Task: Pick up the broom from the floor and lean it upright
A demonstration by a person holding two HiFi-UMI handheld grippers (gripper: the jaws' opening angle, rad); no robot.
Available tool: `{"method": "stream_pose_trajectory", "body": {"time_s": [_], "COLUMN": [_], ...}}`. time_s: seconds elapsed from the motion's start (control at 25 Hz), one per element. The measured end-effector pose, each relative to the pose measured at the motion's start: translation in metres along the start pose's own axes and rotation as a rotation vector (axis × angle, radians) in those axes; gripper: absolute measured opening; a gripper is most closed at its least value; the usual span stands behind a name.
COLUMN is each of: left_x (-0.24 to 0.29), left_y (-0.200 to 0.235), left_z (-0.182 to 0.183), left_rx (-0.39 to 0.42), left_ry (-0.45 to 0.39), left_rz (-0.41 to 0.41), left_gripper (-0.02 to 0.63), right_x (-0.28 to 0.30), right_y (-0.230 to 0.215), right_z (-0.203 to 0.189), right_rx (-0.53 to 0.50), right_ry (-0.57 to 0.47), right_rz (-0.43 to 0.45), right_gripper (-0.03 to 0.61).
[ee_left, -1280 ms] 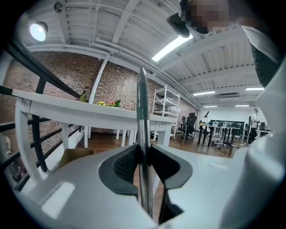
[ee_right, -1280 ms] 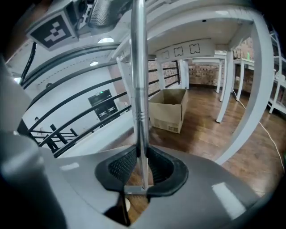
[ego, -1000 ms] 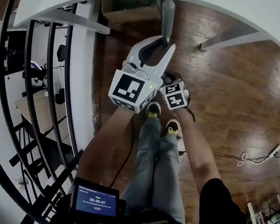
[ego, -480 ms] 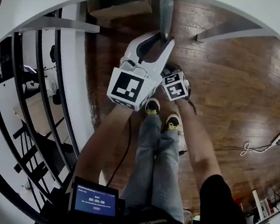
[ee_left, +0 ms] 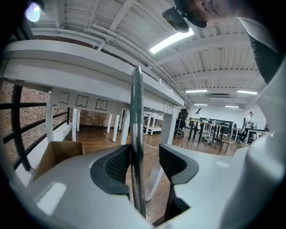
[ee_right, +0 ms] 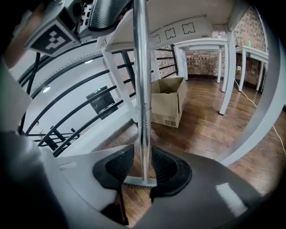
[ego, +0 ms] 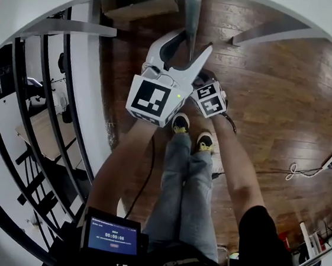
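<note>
At nine o'clock in the head view, the black railing (ego: 37, 115) curves down past my left side. A cardboard box (ego: 139, 4) sits at eleven o'clock on the wood floor (ego: 277, 100), under the white table (ego: 80, 0).

My left gripper (ee_left: 145, 164) is at twelve o'clock, ahead of my shoes (ego: 180, 124), and held about level. Its jaws have just been opening. The broom (ego: 192, 13) stands upright with its handle between them. In the left gripper view the handle lies against the pad at nine o'clock, and floor shows between it and the pad at three o'clock. The grip is released, not squeezing. The handle's top reaches the table's edge at twelve o'clock; I cannot tell whether it touches.

My right gripper (ee_right: 143, 169) is just beside the left one, at its four o'clock. It sits lower on the handle and is tipped down toward the boards. Its jaws have just been opening too. The handle passes between the pads with a thin gap on either side, so this one is released as well. The broom head (ee_right: 140, 180) shows below those pads at six o'clock in the right gripper view, down by the floor. I cannot tell whether it rests on the boards.

A white cable (ego: 313, 173) lies looped on the floor at three o'clock in the head view, well apart from the broom.
</note>
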State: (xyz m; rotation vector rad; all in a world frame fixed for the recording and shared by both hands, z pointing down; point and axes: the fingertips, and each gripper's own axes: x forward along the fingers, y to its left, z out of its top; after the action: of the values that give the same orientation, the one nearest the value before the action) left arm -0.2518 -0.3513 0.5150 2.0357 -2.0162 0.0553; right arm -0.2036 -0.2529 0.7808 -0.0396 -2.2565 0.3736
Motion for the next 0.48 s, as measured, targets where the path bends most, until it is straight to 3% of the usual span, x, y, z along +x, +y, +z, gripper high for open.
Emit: {"method": "stream_pose_trajectory", "body": {"time_s": [0.32, 0.48], "left_x": [-0.011, -0.042], "left_y": [0.003, 0.004], "left_z": [0.002, 0.017], "left_rx": [0.002, 0.000], "left_ry": [0.019, 0.019], "left_rz": [0.040, 0.082], "left_gripper": [0.262, 0.261], "right_x": [-0.023, -0.066], "right_y": [-0.002, -0.002], "right_z": [0.013, 0.024], "right_rx": [-0.011, -0.023], "right_ry": [-0.061, -0.110], "right_rz": [-0.024, -0.025], "right_gripper": [0.126, 0.123]}}
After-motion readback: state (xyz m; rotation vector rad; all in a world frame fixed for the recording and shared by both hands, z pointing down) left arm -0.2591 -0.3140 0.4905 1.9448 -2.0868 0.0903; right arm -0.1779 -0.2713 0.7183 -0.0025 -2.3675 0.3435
